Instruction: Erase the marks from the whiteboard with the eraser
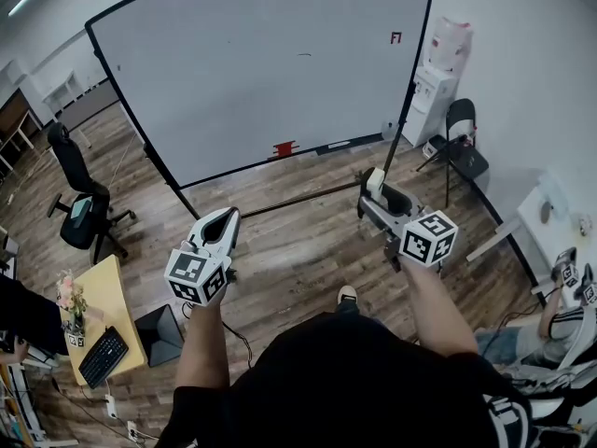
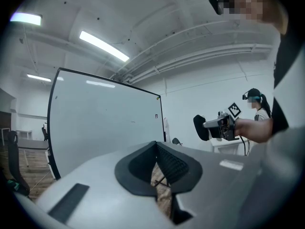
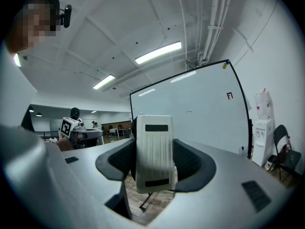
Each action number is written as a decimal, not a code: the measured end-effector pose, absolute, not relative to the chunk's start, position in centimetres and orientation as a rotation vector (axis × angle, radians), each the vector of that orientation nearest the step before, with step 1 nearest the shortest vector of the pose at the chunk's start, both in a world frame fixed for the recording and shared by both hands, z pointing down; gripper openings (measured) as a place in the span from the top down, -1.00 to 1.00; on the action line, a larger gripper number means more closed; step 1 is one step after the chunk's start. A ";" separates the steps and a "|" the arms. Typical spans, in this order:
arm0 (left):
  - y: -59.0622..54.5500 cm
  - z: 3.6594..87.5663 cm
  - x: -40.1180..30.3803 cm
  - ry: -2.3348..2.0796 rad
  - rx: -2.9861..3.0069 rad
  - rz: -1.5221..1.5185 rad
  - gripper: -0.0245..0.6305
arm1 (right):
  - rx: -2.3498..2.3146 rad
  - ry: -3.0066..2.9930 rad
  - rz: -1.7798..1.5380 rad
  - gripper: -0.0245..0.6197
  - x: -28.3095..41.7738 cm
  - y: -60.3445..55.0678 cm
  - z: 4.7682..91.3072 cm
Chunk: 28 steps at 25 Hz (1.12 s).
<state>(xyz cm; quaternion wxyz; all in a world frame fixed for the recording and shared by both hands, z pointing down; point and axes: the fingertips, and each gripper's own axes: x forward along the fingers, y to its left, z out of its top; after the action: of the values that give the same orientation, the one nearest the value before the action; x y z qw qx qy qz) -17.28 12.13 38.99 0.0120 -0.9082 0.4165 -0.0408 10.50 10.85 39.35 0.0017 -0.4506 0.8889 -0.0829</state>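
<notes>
The right gripper's point(image 1: 379, 194) jaws clamp the white eraser point(image 3: 154, 151) upright, only its ribbed back showing. The left gripper's point(image 2: 157, 163) jaws meet, empty. Both are well apart from the whiteboard point(image 1: 233, 91), whose faint dark mark point(image 1: 304, 55) is too small to read.

Wood floor point(image 1: 298, 250), whiteboard point(image 1: 261, 63), office chair point(image 1: 79, 203)

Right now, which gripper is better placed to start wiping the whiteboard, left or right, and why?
Right. The right gripper is shut on the eraser and points toward the whiteboard; the left gripper is shut on nothing.
</notes>
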 end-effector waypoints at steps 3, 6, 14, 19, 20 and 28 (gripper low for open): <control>11.4 39.2 -17.0 1.291 -2.834 -0.136 0.88 | -1.413 2.780 -0.269 0.19 10.9 10.2 39.5; 10.4 39.3 -16.8 1.289 -2.835 -0.147 0.89 | -1.424 2.779 -0.273 0.19 11.2 9.2 39.7; 8.2 39.9 -16.3 1.297 -2.832 -0.179 0.89 | -1.428 2.784 -0.304 0.19 11.7 6.5 40.7; 6.6 40.3 -15.8 1.304 -2.838 -0.197 0.89 | -1.420 2.787 -0.323 0.19 12.1 4.6 41.2; 6.4 40.4 -15.7 1.307 -2.837 -0.196 0.89 | -1.418 2.788 -0.324 0.19 12.2 4.3 41.2; 4.5 41.2 -14.7 1.323 -2.856 -0.217 0.89 | -1.420 2.791 -0.351 0.19 13.6 2.2 41.8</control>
<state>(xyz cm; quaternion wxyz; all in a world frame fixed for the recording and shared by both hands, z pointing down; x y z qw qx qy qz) -14.75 4.50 41.22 -0.0067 -0.9052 0.4192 -0.0688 13.58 2.16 41.82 -0.0047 -0.4508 0.8856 -0.1114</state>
